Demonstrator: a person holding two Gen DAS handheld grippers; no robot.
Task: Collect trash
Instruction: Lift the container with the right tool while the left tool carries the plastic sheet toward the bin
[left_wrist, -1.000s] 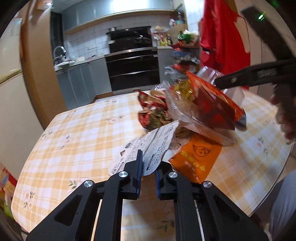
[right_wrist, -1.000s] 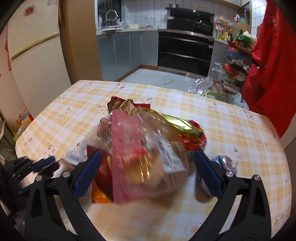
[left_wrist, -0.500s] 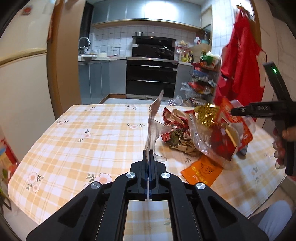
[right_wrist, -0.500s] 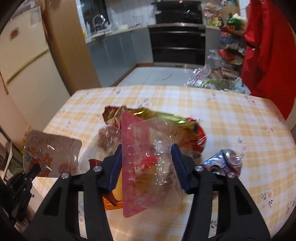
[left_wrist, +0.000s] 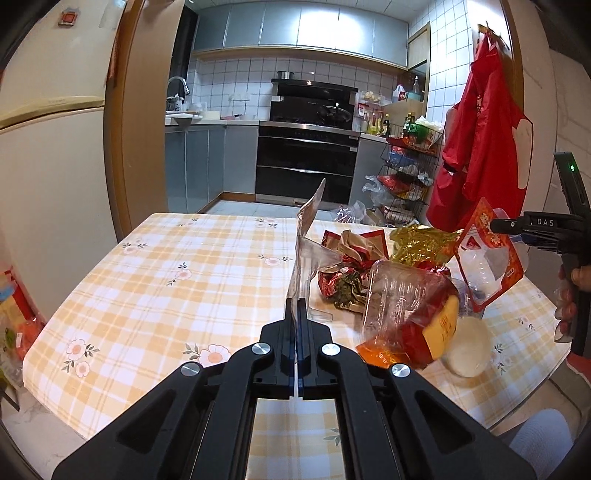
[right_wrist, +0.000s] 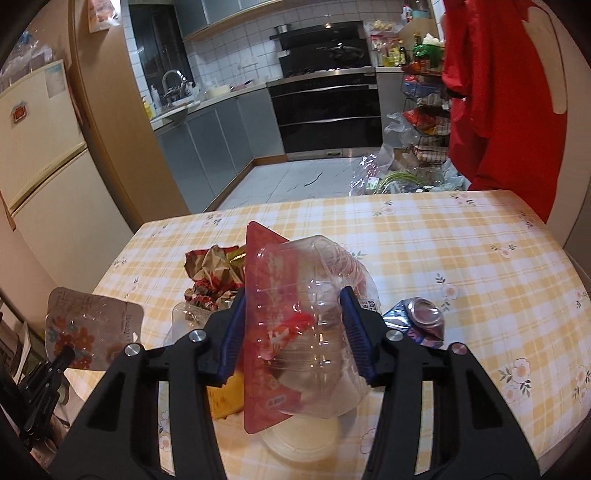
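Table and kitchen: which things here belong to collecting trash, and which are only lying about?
Trash job:
clear packet in left gripper
plastic tray in right gripper
crumpled wrappers
crushed can

Only lying about:
red apron
wire rack
fridge

- This is a home kitchen with a spot to eat.
- A big black oven (left_wrist: 306, 162) sits in the back wall, with a stove top (left_wrist: 314, 112) and a pot (left_wrist: 283, 75) above it.
- A sink with a bent tap (left_wrist: 180, 84) is on the counter at the left.
- Grey cupboards (left_wrist: 210, 162) run under the counter, and white tiles (left_wrist: 236, 79) cover the wall.
- A tall cream fridge (left_wrist: 48, 155) stands at the left.
- A wire rack (left_wrist: 410, 173) holds bottles and food packs.
- A red apron (left_wrist: 480, 147) hangs at the right.
- The table (left_wrist: 177, 280) has a yellow checked cloth with little flowers.
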